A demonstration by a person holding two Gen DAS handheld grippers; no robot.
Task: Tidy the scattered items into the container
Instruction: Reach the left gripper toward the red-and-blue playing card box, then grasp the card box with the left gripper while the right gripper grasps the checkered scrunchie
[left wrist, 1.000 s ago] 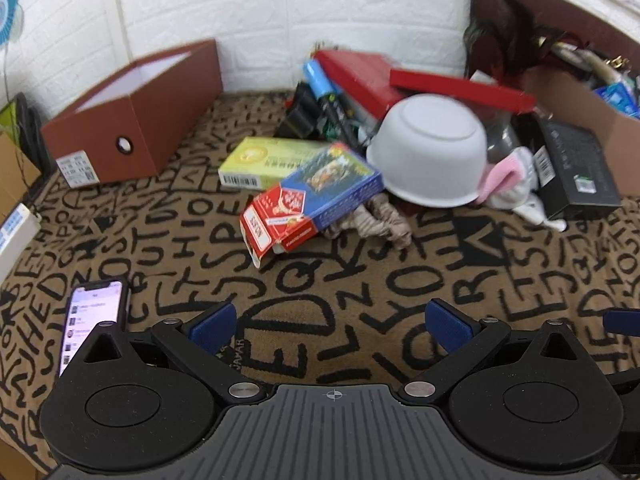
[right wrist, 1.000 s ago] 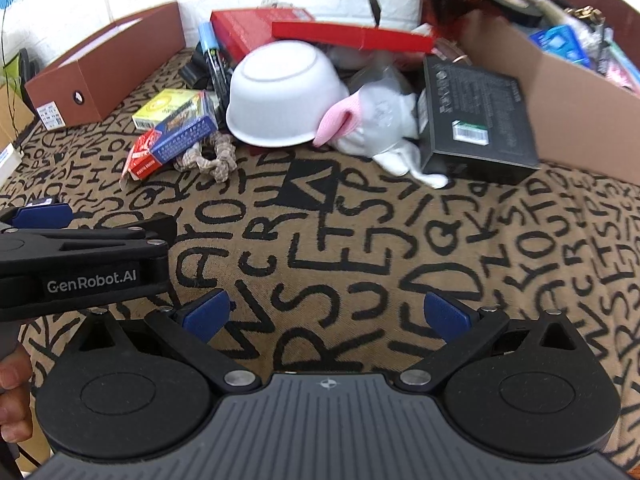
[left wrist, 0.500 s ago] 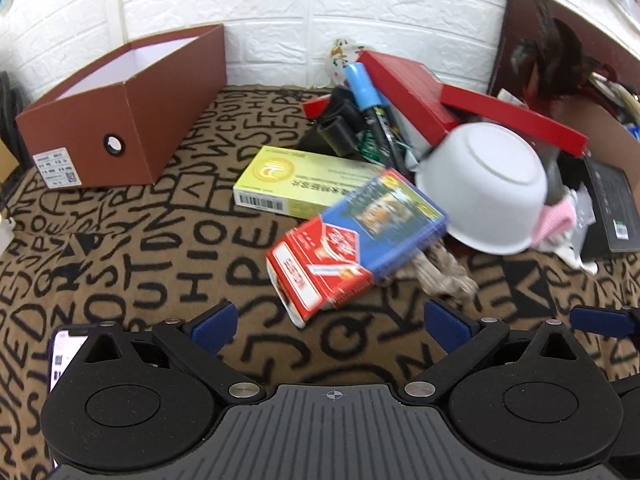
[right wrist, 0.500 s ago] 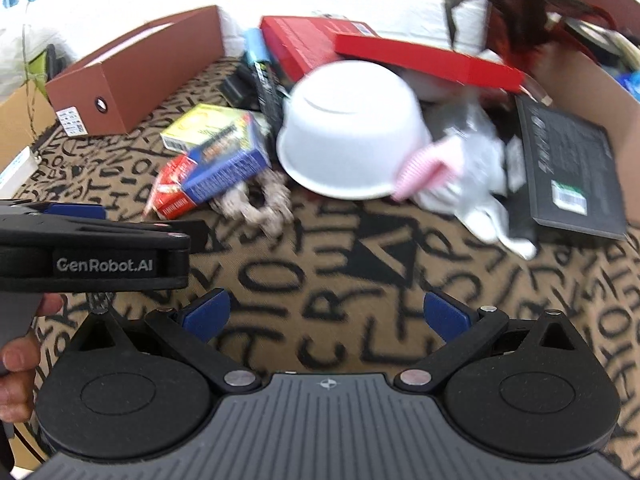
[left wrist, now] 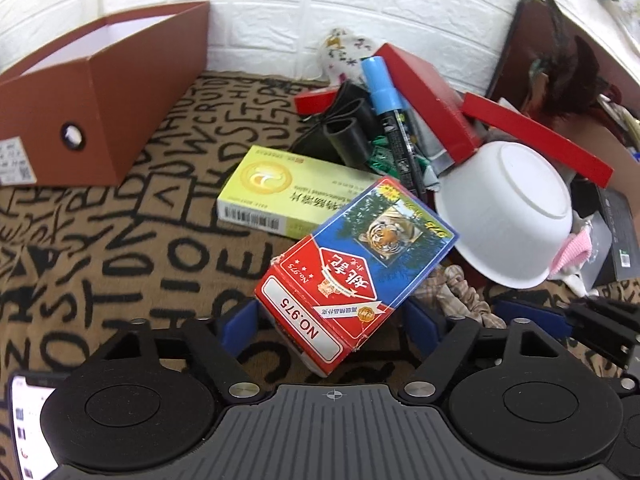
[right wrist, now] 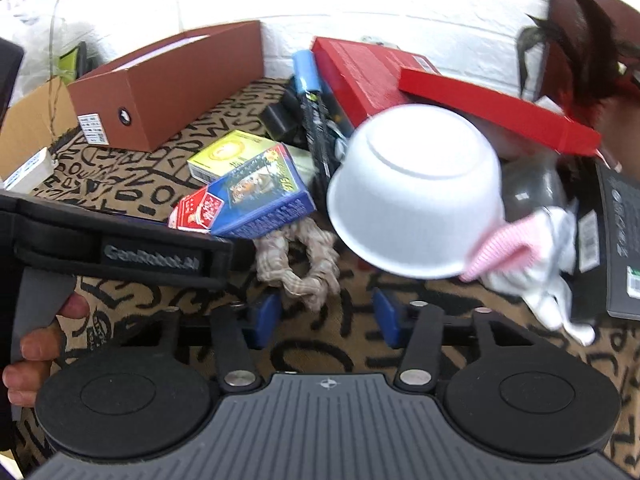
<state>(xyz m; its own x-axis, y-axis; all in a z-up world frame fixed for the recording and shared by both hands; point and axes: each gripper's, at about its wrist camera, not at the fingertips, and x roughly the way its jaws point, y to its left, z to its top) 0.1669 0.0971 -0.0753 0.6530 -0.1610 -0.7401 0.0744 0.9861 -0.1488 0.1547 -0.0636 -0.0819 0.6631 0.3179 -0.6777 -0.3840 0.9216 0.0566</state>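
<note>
Left gripper point(left wrist: 332, 322) closing round card box point(left wrist: 356, 264), contact unclear; right gripper point(right wrist: 326, 316) closing, scrunchie point(right wrist: 304, 264) ahead.

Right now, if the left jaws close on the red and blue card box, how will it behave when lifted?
The card box is probably stiff and light: flat cardboard faces, crisp edges. Its near corner looks torn, so a hard squeeze may crush it. It leans on the yellow box and the fabric scrunchie, so it may tip as the closing jaws touch it.

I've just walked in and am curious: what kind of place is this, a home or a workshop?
Probably a home corner set up for a tidying exercise: a letter-patterned rug, a white brick-pattern wall, and household clutter such as a card box and white bowl.
</note>
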